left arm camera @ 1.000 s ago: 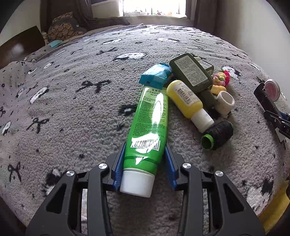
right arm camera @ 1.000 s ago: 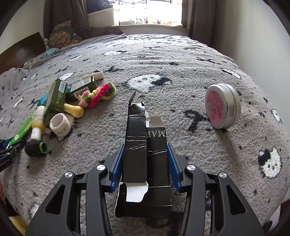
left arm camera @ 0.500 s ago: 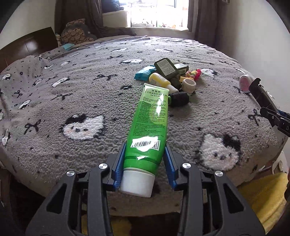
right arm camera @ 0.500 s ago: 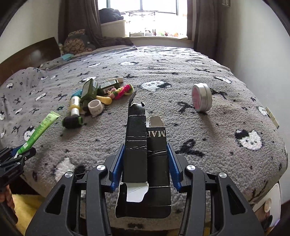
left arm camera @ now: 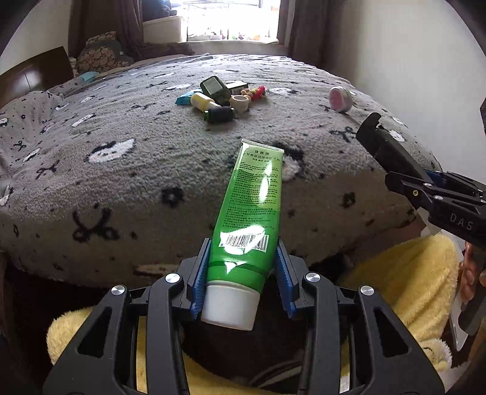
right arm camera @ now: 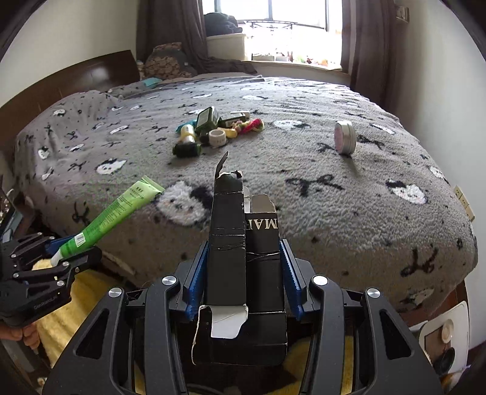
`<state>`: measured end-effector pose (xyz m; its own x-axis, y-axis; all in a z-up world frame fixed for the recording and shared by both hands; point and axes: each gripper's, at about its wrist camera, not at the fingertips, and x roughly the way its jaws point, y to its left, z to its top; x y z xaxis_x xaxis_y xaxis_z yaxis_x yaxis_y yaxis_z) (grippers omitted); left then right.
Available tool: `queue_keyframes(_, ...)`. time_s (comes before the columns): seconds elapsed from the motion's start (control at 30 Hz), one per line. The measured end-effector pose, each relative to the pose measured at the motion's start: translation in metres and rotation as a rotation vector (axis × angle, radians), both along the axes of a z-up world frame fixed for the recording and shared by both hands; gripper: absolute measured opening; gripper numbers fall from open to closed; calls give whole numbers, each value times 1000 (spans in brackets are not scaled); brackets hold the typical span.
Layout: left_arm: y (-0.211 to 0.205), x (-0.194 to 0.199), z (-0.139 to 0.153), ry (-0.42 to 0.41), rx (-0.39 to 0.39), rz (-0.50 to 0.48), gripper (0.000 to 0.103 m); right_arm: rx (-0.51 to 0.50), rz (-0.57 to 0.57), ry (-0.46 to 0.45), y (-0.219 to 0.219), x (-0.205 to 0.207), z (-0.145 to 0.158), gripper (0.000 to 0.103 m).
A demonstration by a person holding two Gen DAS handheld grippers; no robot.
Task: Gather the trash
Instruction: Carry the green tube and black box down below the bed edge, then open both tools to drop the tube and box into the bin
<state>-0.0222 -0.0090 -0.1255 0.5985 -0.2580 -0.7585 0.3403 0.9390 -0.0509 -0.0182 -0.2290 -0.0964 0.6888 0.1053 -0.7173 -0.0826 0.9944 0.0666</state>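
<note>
Left tongs (left arm camera: 243, 281): at 6 o'clock in the left wrist view, narrow, blue pads pressed on both sides of the green tube (left arm camera: 253, 212) just above its white cap.
Green tube: held off the bed, cap toward the camera, crimped end pointing to 12 o'clock; barcode label faces up. In the right wrist view it shows at 9 o'clock, slanting up to the right.
Right tongs (right arm camera: 244, 278): at 6 o'clock in the right wrist view, narrow, pads clamped on the torn black carton (right arm camera: 243, 258).
Torn black carton: held upright between the pads, its ripped flap pointing to 12 o'clock, a white torn edge at its near end; in the left wrist view it sticks out at 3 o'clock.
Yellow fleece (left arm camera: 404, 273): below both tongs, at 5 o'clock in the left wrist view.
Bed (right arm camera: 334, 212): grey fleece cover with black bows and white cat faces, filling the middle of both views.
Cluster of small items (right arm camera: 212, 133): toward 12 o'clock on the bed; a dark green bottle, a yellow bottle, a black spool, a white ring and a pink-green braided piece lie touching one another.
Round tin (right arm camera: 344, 136): at 2 o'clock, standing on its edge, well apart from the cluster.
Window (right arm camera: 294, 18): farthest, at 12 o'clock, bright between dark curtains.
</note>
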Motion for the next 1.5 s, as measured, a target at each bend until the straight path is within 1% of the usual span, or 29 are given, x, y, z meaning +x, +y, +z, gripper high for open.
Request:
queue_keyframes(0.13,1,-17,-19,70,-7,-15,38,14,22,104,8,-15,-27,46)
queue_keyframes(0.3,-8,-30,-55,206,-3,-67,38,34,55,272,20,-23,-74,46)
queue_keyframes(0.43,-13,-27,-89,304,46,-75,38,56,77,364,25,-25,-103,46)
queue_keyframes(0.5,-16,-22,-107,357,72,-78,38,93,91,410,26,-22,-115,46)
queue_keyframes(0.57,-19,-18,-120,398,72,-93,38,119,95,452,26,-19,-129,46)
queue_keyframes(0.67,-24,-9,-137,452,71,-108,38,128,90,494,29,-13,-147,46)
queue_keyframes(0.77,-28,-2,-153,485,90,-109,38,143,74,518,31,-5,-158,46)
queue_keyframes(0.9,-28,7,-172,542,79,-108,38,148,65,551,35,6,-170,46)
queue_keyframes(1.03,-28,15,-178,562,75,-109,39,140,61,573,39,16,-177,47)
queue_keyframes(1.1,-28,17,-180,571,72,-111,40,151,58,584,38,22,-180,48)
queue_keyframes(1.13,-29,19,-180,576,69,-112,45,153,53,583,37,24,-180,56)
queue_keyframes(1.17,-26,17,-179,574,67,-115,49,151,48,579,37,26,-180,68)
queue_keyframes(1.2,-25,18,-179,567,71,-116,54,152,43,572,36,27,-179,72)
queue_keyframes(1.33,-26,25,-172,555,68,-106,63,147,14,539,30,31,-169,73)
queue_keyframes(1.37,-24,27,-168,548,66,-103,64,145,8,529,28,32,-166,73)
queue_keyframes(1.43,-22,29,-158,528,56,-96,70,142,-4,507,22,33,-158,73)
queue_keyframes(1.5,-18,31,-144,498,48,-92,74,136,-16,479,16,34,-149,76)
